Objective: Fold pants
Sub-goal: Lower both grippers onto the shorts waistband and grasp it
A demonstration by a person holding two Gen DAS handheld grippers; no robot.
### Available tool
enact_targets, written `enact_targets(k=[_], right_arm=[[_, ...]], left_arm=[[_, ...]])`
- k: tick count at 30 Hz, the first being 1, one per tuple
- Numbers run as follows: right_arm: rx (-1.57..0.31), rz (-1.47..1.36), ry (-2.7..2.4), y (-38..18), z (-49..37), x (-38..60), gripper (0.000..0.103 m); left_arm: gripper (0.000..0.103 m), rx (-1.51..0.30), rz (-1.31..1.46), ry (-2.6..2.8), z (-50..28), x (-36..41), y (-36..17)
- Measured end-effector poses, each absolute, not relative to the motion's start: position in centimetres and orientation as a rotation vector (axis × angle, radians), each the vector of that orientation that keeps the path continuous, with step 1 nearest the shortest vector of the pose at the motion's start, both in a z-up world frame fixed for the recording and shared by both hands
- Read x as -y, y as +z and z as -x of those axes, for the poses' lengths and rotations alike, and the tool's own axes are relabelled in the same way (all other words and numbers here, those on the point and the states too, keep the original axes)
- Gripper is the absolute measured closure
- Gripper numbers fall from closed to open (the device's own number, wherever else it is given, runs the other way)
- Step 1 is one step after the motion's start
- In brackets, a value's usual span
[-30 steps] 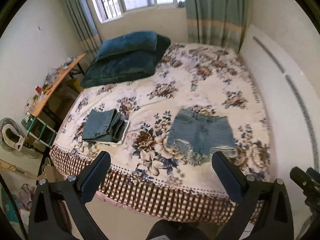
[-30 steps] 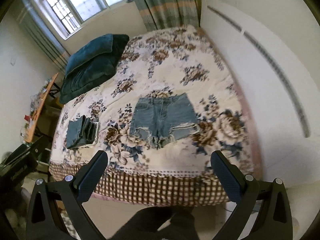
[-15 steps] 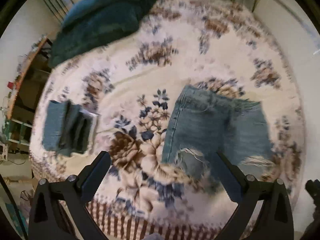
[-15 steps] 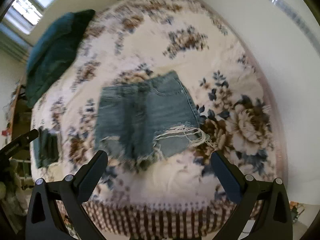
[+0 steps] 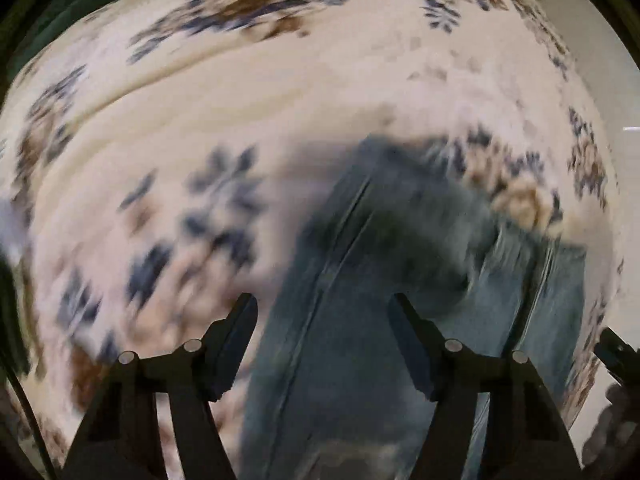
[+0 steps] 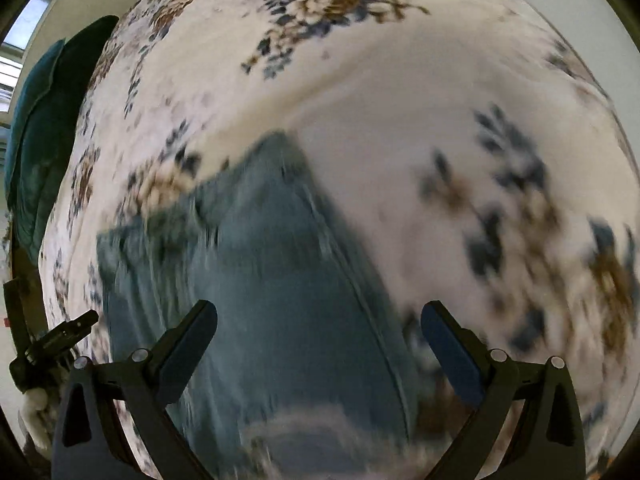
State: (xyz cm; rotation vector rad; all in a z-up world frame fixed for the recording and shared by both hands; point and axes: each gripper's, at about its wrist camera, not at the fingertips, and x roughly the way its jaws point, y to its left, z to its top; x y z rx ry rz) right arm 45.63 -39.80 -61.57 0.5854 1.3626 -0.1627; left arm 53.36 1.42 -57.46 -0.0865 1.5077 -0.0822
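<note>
Light blue denim shorts point(image 5: 360, 320) lie flat on the flowered bedspread point(image 5: 200, 100), blurred by motion. My left gripper point(image 5: 322, 312) is open and empty, close above the shorts' left side seam. The shorts also show in the right wrist view point(image 6: 280, 300). My right gripper point(image 6: 318, 320) is open and empty, close above the shorts' right side seam. The shorts' frayed leg hems are near the bottom of both views.
Dark teal pillows point(image 6: 36, 140) lie at the far left of the bed point(image 6: 400, 100). The other gripper's tip point(image 6: 60, 336) shows at the left edge of the right wrist view. A white wall point(image 5: 600, 60) runs along the bed's right side.
Both grippers have dropped fast from above the bed's foot to just over the shorts. The left gripper's jaws have narrowed somewhat; both stay open and empty.
</note>
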Motion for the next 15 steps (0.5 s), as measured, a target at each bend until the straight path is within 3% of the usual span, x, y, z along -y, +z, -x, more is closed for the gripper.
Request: enact_targets(k=[4, 6, 8, 9, 10, 15], right_arm=[[-1.354, -0.678, -0.062, -64.9, -51.4, 40.3, 0.004], [-1.368, -0.783, -0.015, -66.9, -53.3, 40.9, 0.017], [-1.386, -0.833, -0.005, -68.5, -54.7, 41.2, 0.042], [-1.390, -0.807, -0.011, -69.0, -55.2, 41.2, 0.051], [-1.393, -0.772, -0.010, -69.2, -55.5, 40.8, 0.061], [-1.357, -0.612, 0.013, -68.3, -55.9, 39.2, 0.074]], left_arm=[[0.038, -1.573, 0.060, -0.121, -57.2, 0.9, -60.6], [0.039, -1.578, 0.012, -0.124, -57.7, 1.9, -61.2], [0.049, -1.524, -0.031, -0.131, -57.4, 2.6, -60.8], [0.063, -1.497, -0.061, -0.124, -56.9, 2.9, -60.5], [0.065, -1.477, -0.088, -0.114, -56.5, 3.1, -60.1], [0.067, -1.464, -0.039, -0.087, -55.4, 1.8, -59.4]])
